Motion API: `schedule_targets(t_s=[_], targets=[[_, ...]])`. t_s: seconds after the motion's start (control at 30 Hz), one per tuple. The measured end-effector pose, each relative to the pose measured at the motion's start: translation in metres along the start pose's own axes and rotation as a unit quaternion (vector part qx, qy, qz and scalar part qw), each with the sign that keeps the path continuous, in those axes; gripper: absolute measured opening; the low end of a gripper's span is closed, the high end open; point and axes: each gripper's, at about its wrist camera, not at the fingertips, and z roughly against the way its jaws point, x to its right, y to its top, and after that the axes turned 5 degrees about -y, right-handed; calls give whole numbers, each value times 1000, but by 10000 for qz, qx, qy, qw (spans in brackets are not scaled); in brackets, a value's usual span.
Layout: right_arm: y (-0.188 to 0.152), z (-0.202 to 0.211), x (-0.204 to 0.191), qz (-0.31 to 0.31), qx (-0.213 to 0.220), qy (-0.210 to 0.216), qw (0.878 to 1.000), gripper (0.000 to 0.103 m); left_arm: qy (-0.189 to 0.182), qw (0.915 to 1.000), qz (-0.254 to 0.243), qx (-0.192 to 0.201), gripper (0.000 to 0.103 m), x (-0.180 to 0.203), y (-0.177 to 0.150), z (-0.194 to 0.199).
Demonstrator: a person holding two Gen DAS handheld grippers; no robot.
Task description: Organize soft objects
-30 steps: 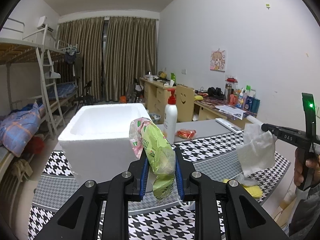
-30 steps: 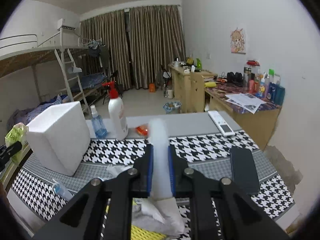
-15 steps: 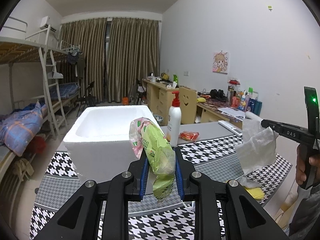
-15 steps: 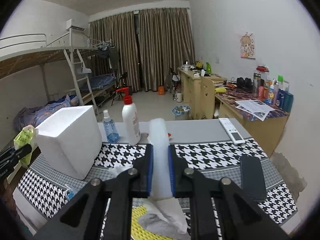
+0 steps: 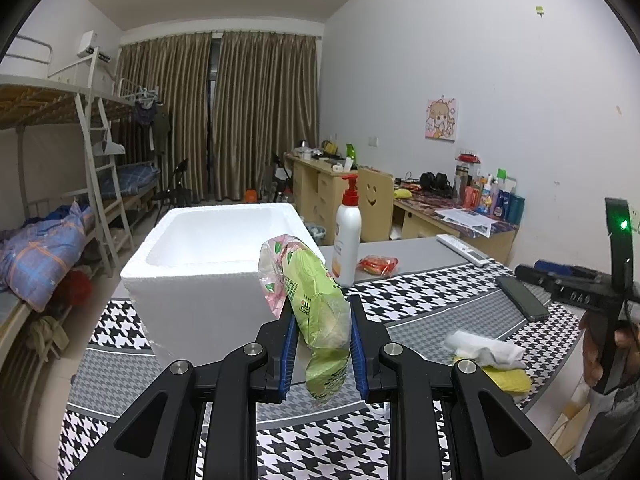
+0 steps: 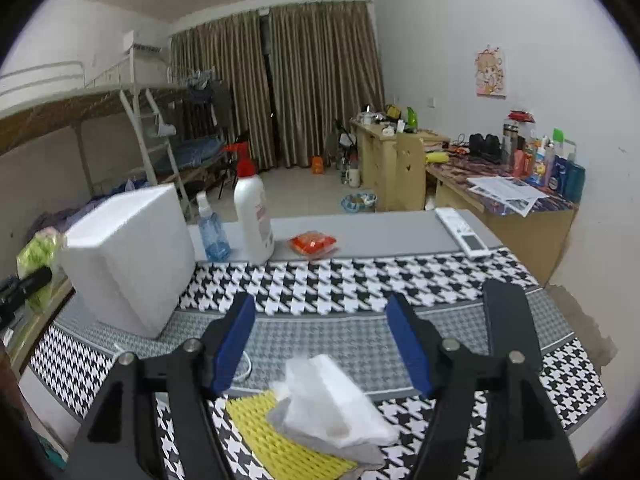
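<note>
Left gripper (image 5: pixel 319 340) pinches a green soft pack (image 5: pixel 316 304) between its blue pads, pack hanging upright, held clear above the table (image 5: pixel 432 300) in front of the foam box (image 5: pixel 208 264). Box is open-topped and looks empty from this side; it sits at the left of the checked mat, pump bottle (image 6: pixel 252 216) and small blue bottle (image 6: pixel 212 232) just beside it.

Right gripper (image 6: pixel 320 344): jaws have just been opening, now spread wide with nothing between the pads. White tissue (image 6: pixel 332 400) lies below them on a yellow cloth (image 6: pixel 276 436), near the front edge of the table. Phone (image 6: pixel 508 316) and remote (image 6: pixel 464 232) further right, not soft, leave alone.

Judged step: pack goes into the box next. To do it well, lift the pack over the near rim before releasing, so its dangling lower end does not catch the wall. Release only once it is over the cavity. Tissue is light and loose; regrasp low and centred if it is to follow.
</note>
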Motion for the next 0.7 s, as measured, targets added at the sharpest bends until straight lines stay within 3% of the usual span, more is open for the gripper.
schedule_targets(t_s=[0.2, 0.43, 0.7], targets=[[-3, -13, -2, 236, -224, -88, 9994, 72, -11, 10000, 1, -18, 25, 0, -1, -3], [-31, -58, -9, 556, -1141, 275, 9915, 34, 4, 10000, 4, -92, 25, -1, -4, -7], [-53, -84, -13, 874, -1818, 437, 9785, 32, -6, 9999, 37, -159, 25, -2, -6, -12]])
